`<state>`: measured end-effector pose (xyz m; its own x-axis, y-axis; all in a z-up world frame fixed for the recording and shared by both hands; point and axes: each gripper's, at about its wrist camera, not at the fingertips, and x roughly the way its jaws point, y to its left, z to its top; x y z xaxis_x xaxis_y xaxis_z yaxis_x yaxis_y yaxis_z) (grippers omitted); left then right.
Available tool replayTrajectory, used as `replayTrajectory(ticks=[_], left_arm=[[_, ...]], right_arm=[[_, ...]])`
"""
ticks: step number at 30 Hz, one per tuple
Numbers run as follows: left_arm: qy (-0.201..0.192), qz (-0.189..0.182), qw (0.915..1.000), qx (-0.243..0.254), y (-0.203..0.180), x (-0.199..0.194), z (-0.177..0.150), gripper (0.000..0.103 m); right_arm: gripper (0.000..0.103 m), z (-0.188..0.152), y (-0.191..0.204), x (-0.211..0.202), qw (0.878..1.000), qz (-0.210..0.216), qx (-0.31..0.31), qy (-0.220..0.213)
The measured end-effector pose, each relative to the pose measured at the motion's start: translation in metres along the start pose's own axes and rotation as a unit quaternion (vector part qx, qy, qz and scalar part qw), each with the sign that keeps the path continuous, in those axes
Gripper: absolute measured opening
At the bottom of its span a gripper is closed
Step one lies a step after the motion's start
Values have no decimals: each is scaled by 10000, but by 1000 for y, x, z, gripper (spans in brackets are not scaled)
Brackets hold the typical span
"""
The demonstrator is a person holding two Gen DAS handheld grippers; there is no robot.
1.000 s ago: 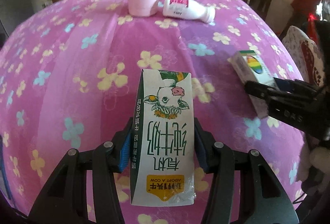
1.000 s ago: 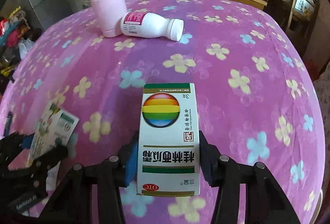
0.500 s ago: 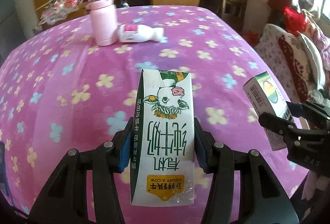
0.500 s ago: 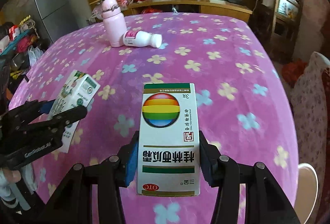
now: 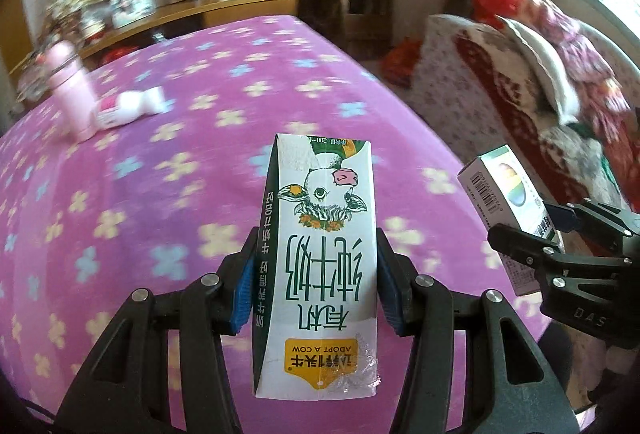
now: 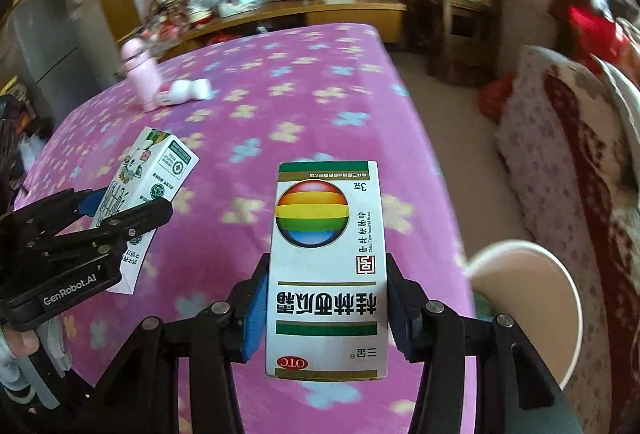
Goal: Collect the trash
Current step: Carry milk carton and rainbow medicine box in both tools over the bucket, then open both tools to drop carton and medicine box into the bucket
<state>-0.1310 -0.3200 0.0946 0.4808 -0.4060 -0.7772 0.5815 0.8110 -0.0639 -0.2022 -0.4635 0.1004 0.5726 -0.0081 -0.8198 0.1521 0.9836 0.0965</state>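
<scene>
Your left gripper (image 5: 316, 286) jaws clamp the milk carton (image 5: 320, 246) above the flowered worktop (image 5: 160, 162), your right gripper (image 6: 326, 308) jaws grip the medicine box (image 6: 328, 270), only the right view shows a white bin rim (image 6: 560, 282).

Both tongs, left (image 5: 316, 286) and right (image 6: 326, 308), clamp shut, angled downward.

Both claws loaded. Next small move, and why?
Probably carry both on toward the white round rim off the table's right edge, which may be a bin. The left claw grips the milk carton, the right claw grips the medicine box, both clear of the tablecloth.
</scene>
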Motion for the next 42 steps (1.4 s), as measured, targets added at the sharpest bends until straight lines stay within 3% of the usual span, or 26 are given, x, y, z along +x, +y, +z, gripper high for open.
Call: replayTrajectory(ticks=[13, 21, 35, 39, 42], left_arm=[[201, -567, 9950, 800, -125, 30, 14, 50], [422, -901, 9904, 961, -170, 52, 16, 50], [673, -1452, 9835, 849, -193, 70, 17, 51], [685, -1614, 9816, 757, -194, 70, 17, 51], [524, -1644, 9825, 704, -190, 65, 17, 63]], right_arm=[[49, -51, -120, -37, 9933, -710, 911, 1], [49, -71, -167, -36, 9863, -946, 1348, 75], [50, -92, -201, -24, 9785, -1104, 1731, 199], [59, -96, -206, -20, 9762, -1081, 1868, 230], [66, -98, -207, -19, 9753, -1051, 1930, 232]])
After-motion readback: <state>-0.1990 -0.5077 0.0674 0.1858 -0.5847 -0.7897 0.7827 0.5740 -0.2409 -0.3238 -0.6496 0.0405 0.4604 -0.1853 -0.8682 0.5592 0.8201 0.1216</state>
